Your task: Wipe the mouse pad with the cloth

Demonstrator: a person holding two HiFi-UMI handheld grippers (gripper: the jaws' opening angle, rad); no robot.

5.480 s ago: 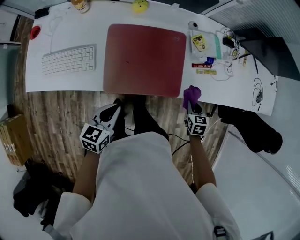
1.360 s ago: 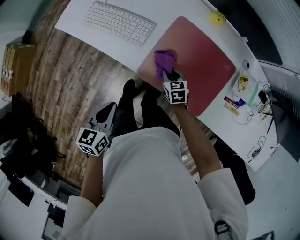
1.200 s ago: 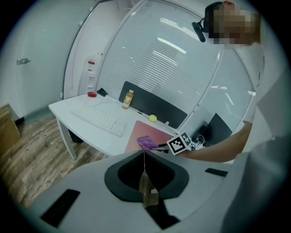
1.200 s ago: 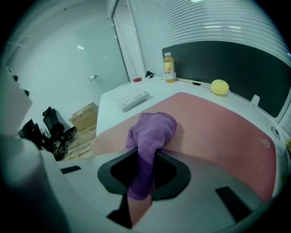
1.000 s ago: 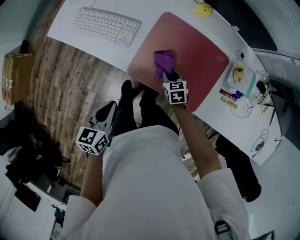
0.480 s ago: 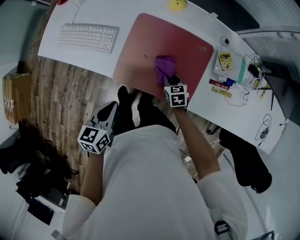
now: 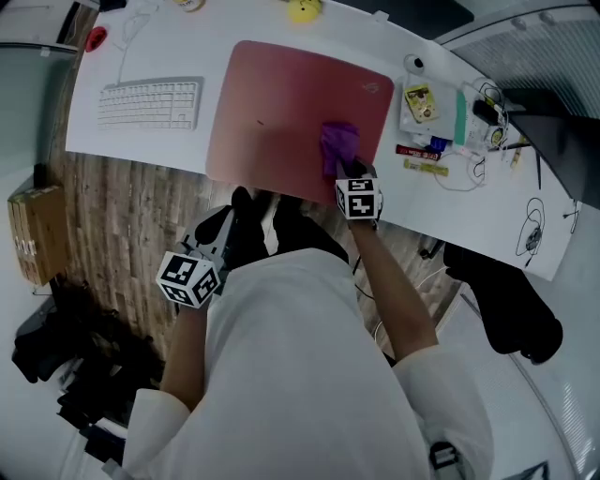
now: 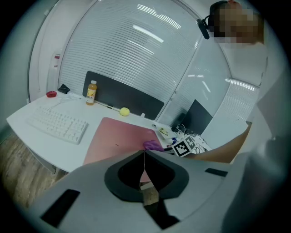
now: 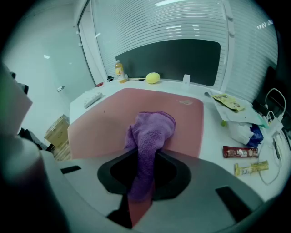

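Note:
A large pink-red mouse pad (image 7: 281,103) lies on the white desk (image 7: 141,141). A purple cloth (image 7: 338,146) rests on the pad's right part, near its front edge. My right gripper (image 7: 348,171) is shut on the cloth, which hangs out from between its jaws onto the pad (image 9: 113,118); the cloth (image 9: 152,132) is bunched in the right gripper view. My left gripper (image 7: 214,232) is held low, off the desk and over the wooden floor, its jaws closed with nothing between them. From the left gripper view the pad (image 8: 120,136) and the cloth (image 8: 152,145) lie ahead.
A white keyboard (image 7: 150,103) lies left of the pad. A yellow ball (image 7: 302,11) sits behind it. Snack packets (image 7: 422,155), a card (image 7: 419,98) and cables (image 7: 487,103) crowd the desk to the right. A cardboard box (image 7: 33,234) stands on the floor at left.
My right gripper has carried the cloth from the pad's left-front area across to its right part. The head view has swung round. The left gripper has stayed low beside my body.

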